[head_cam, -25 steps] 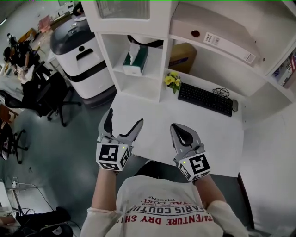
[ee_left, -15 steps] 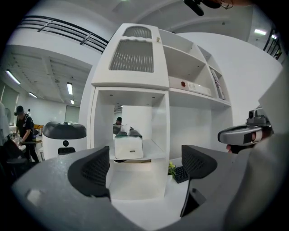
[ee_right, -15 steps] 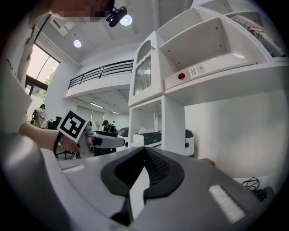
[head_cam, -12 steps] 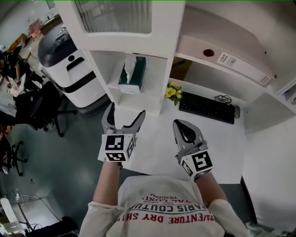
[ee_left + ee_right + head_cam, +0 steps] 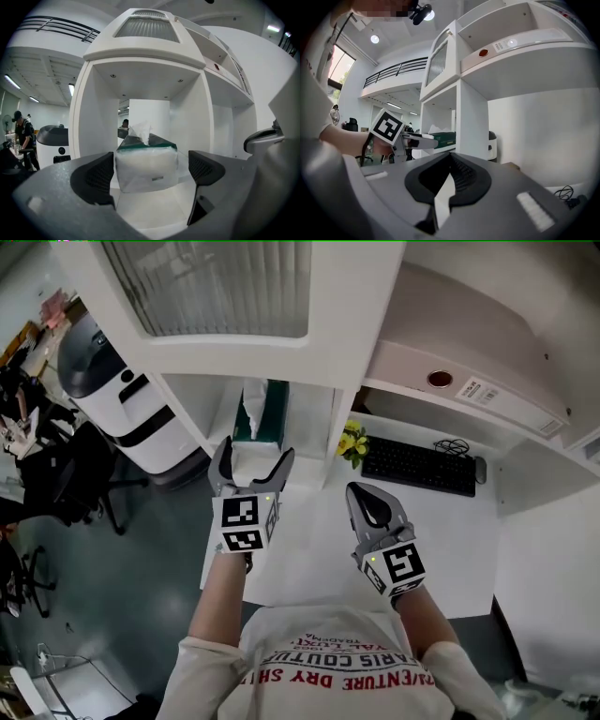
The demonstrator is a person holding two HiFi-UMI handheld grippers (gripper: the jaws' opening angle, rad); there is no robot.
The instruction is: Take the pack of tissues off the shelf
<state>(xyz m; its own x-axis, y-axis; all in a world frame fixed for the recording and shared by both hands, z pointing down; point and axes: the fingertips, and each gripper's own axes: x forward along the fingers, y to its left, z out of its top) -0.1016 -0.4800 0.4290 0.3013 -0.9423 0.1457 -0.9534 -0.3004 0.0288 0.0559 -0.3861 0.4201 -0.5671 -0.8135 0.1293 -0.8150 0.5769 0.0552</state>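
The pack of tissues (image 5: 260, 412) has a green top with a white tissue sticking up, and it stands in the open compartment of the white shelf (image 5: 330, 432). My left gripper (image 5: 251, 462) is open just in front of the pack, at the mouth of the compartment. In the left gripper view the pack (image 5: 146, 162) shows between the two dark pads (image 5: 99, 175), apart from both. My right gripper (image 5: 368, 503) is shut and empty, held over the white desk (image 5: 309, 545). In the right gripper view the pack (image 5: 446, 137) sits beyond the left gripper (image 5: 418, 140).
A black keyboard (image 5: 417, 465) and yellow flowers (image 5: 352, 442) lie on the desk under the shelf. A long white binder (image 5: 469, 385) rests on the upper right shelf. A white and black machine (image 5: 108, 390) and office chairs (image 5: 66, 474) stand to the left.
The left gripper has moved forward to the shelf compartment, up to the tissue pack, still open. The view has shifted closer to the shelf. The right gripper has hardly moved.
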